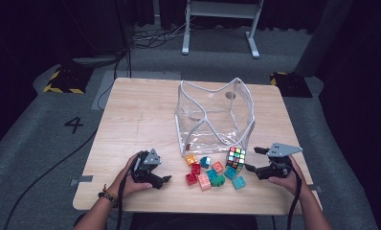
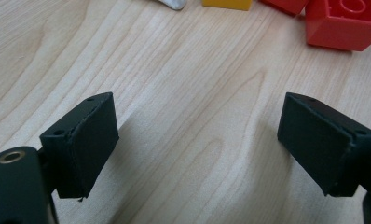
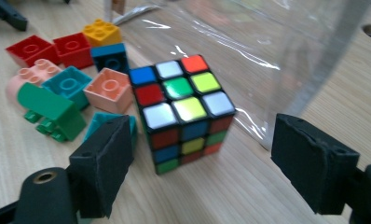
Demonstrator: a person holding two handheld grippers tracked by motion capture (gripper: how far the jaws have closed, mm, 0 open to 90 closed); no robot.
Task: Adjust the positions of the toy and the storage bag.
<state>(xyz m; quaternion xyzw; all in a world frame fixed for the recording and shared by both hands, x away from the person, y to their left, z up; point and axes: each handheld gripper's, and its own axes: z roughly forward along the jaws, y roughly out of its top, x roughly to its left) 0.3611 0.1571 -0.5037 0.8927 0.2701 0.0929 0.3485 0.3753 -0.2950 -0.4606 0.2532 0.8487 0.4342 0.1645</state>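
- The puzzle cube (image 3: 181, 109) sits flat on the worktop (image 1: 140, 120), right in front of the right gripper (image 3: 200, 163), whose jaws are spread wide on either side of it with clear space on both flanks, no pad touching.
- In the high view the puzzle cube (image 1: 236, 158) stands at the right end of the block pile, just at the foot of the clear plastic bag (image 1: 215, 115), with the right gripper (image 1: 254, 159) close beside it on its right.
- The bag's plastic wall rises just behind and to the right of the cube in the right gripper view, close beside it.
- To the cube's left lies the brick cluster: a peach brick (image 3: 108, 90) right against it, a dark blue brick (image 3: 110, 57) behind that, then teal (image 3: 68, 84), green (image 3: 51, 112) and pink (image 3: 27, 77) pieces further out.
- Two red bricks (image 3: 51, 49) and a yellow brick (image 3: 101, 31) sit at the far edge of that pile.
- One more teal brick (image 1: 239, 182) lies alone at the near right of the cluster, just ahead of the right hand (image 1: 286, 178).
- Over on the other side, the left gripper (image 1: 162, 178) hovers low over bare wood, well apart from the cube, with the pile between them.
- Its jaws stand wide apart too, nothing between them but wood grain in the left gripper view, and red bricks (image 2: 344, 23) up ahead.
- The left hand (image 1: 126, 179) wraps the gripper body, its cable trailing back off the near edge.
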